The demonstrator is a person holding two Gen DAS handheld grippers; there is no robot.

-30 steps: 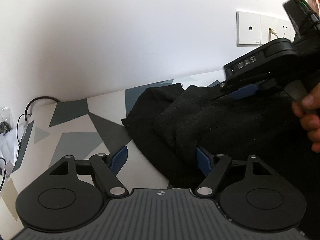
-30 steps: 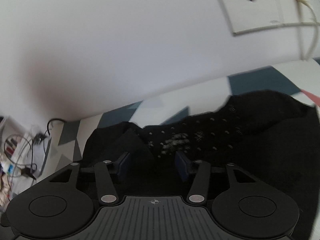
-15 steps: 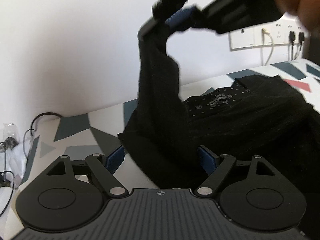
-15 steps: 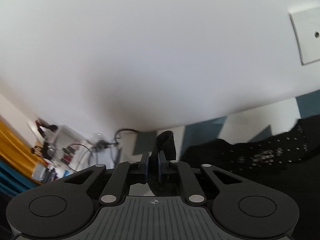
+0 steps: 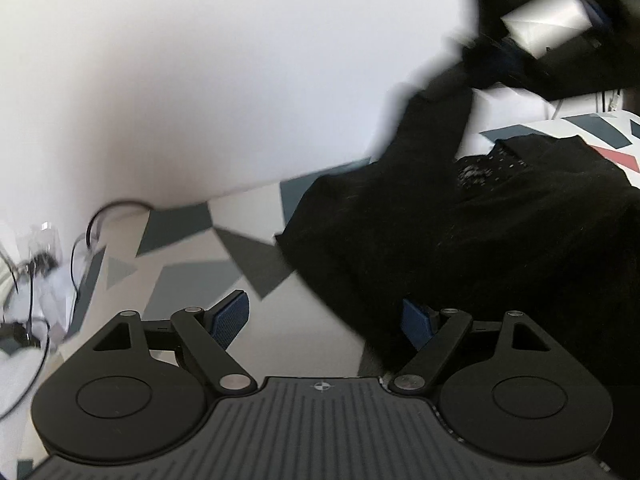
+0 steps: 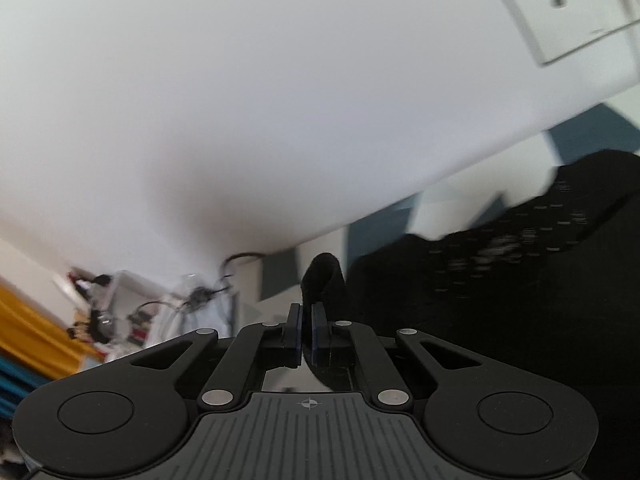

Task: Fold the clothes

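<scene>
A black garment (image 5: pixel 480 232) with a dotted panel lies crumpled on a table covered in a grey-and-white geometric cloth (image 5: pixel 192 272). My left gripper (image 5: pixel 324 320) is open low over the table, its right finger against the garment's near edge. In the left wrist view my right gripper (image 5: pixel 500 54), blurred at the upper right, holds a strip of the garment lifted off the pile. In the right wrist view my right gripper (image 6: pixel 306 332) is shut on a fold of the black garment (image 6: pixel 322 280), and the rest of the garment (image 6: pixel 500 280) lies to the right.
A white wall (image 5: pixel 240 80) rises just behind the table, with a socket plate (image 6: pixel 560 8) on it. Cables and small clutter (image 5: pixel 36 256) sit at the table's left end. Yellow and blue fabric (image 6: pixel 28 340) shows at the far left.
My right gripper shut on a fold of the garment and lifted it, then swung it to the right. My left gripper stayed open and barely moved.
</scene>
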